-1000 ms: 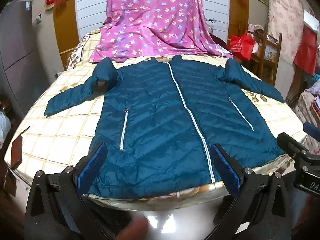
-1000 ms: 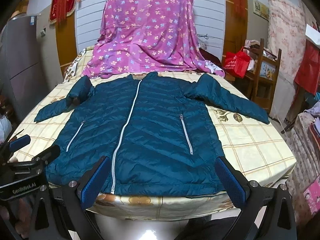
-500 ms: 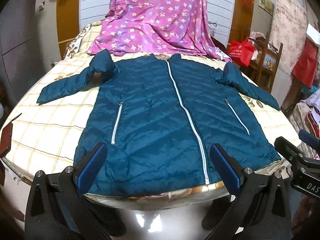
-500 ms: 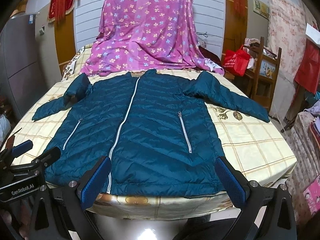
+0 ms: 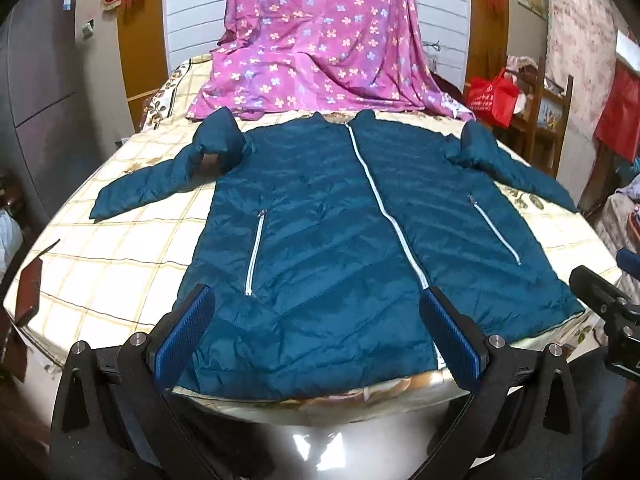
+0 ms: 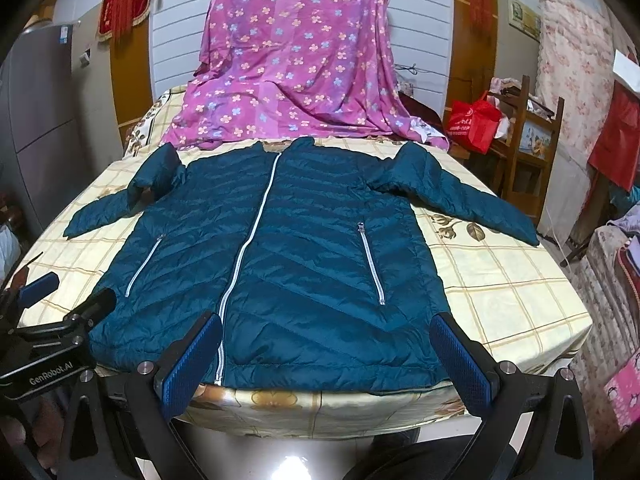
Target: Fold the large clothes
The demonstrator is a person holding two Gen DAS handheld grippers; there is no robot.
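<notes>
A teal padded jacket (image 5: 340, 240) (image 6: 288, 264) lies front up and zipped on the bed, hem toward me, both sleeves spread outward. Its left sleeve (image 5: 160, 184) bends at the shoulder; the right sleeve (image 6: 464, 200) reaches toward the bed's right edge. My left gripper (image 5: 320, 332) hovers open above the hem's left half, nothing between its blue pads. My right gripper (image 6: 328, 360) hovers open above the hem's right half, also empty. Each gripper shows at the edge of the other's view.
The bed (image 6: 512, 292) has a cream checked sheet. A pink flowered cloth (image 5: 320, 40) drapes over the headboard end. A red bag (image 6: 472, 120) and wooden shelf stand at right; a grey cabinet (image 5: 36, 92) at left. A dark flat object (image 5: 28, 288) lies near the bed's left edge.
Both grippers have moved slightly forward and up toward the jacket hem; the jacket looks larger in view. The jacket itself has not moved.
</notes>
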